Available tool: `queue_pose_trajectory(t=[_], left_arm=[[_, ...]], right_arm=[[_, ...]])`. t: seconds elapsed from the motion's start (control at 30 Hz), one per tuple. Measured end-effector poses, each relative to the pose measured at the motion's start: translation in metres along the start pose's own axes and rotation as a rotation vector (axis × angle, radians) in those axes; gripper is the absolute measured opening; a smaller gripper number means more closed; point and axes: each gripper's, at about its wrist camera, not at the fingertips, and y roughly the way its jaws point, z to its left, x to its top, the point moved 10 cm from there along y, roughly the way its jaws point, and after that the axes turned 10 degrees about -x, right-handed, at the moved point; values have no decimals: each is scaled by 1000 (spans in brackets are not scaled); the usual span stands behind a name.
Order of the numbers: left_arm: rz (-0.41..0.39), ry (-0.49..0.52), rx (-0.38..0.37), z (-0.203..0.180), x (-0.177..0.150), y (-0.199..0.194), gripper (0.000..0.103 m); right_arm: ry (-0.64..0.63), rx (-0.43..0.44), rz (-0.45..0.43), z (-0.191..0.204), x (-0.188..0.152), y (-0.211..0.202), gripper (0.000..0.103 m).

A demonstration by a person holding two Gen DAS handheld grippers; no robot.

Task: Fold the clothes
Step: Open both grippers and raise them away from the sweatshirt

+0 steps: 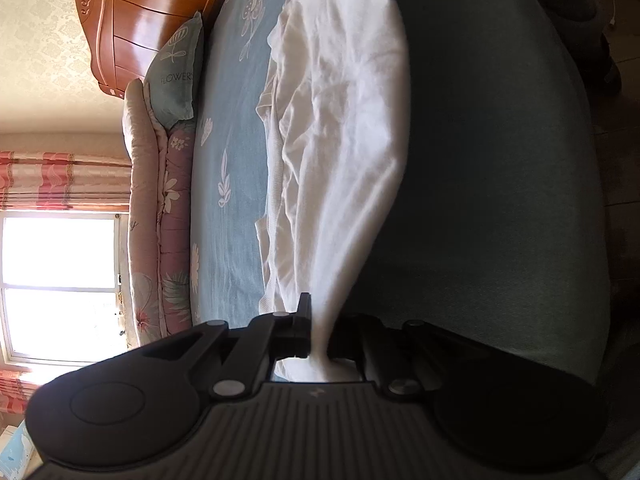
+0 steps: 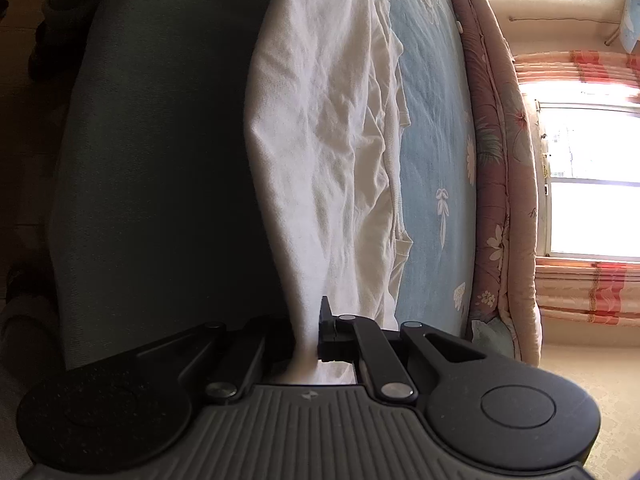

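A: What have my left fingers got?

B: From here I see the left gripper (image 1: pixel 320 336) clamped tight on a bunched corner of the white garment (image 1: pixel 340 128). The cloth narrows to a twist at the bottom centre of the left view and passes between the fingers (image 1: pixel 303 320), with no gap showing.

A: And my right?

B: Same picture. The right gripper (image 2: pixel 310 336) is pinched on another bunched corner of the garment (image 2: pixel 320 140) at the bottom centre of the right view. The dark finger (image 2: pixel 326 326) presses against the cloth from the right side.

A: Where does the garment run?

B: In both views it fans out from the fingers toward the top of the frame, wrinkled, in a long band through the middle. One long edge lies doubled over the blue bed sheet (image 1: pixel 232 200); the other edge borders a dark, shadowed grey-green surface (image 1: pixel 480 160). At the top edge of each view a small dark shape touches the cloth; I cannot tell what it is.

A: Anything else?

B: A pillow (image 1: pixel 176 76) lettered FLOWERS sits upper left in the left view, below a wooden headboard (image 1: pixel 152 12). A floral quilt (image 2: pixel 500 160) lines the sheet, a bright window (image 2: pixel 592 180) beyond.
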Motion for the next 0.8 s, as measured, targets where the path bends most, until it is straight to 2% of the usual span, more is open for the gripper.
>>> queue_pose_trajectory(t=[0.13,0.2,0.23,0.37,0.43,0.53,0.6,0.67,0.77,0.8], left_arm=[[2,26,-56,-26,-5,-6,4],[6,35,-119,-40,-8,-10,7],[-5,32,-161,-46,-10,-15,12],[-37,-60,-315,-49,-27,-40,12],[-53,-168,-367,-32,-36,-48,12],[-106,-414,-388,11,-46,-58,15],[-138,-573,-399,35,-45,-49,21],[-168,-727,-412,58,-44,-38,38],[-191,-893,-483,55,-39,-15,40],[-178,-917,-500,44,-41,-11,40]], right_arm=[[4,43,14,20,-3,-12,9],[4,84,28,30,-7,-16,24],[6,105,34,33,-9,-19,27],[45,184,50,31,-28,-38,44],[95,214,52,19,-43,-46,47],[246,240,65,-10,-61,-53,50],[396,245,64,-33,-66,-54,54],[571,265,59,-48,-66,-53,55],[800,338,50,-51,-58,-40,55],[862,363,54,-44,-55,-36,55]])
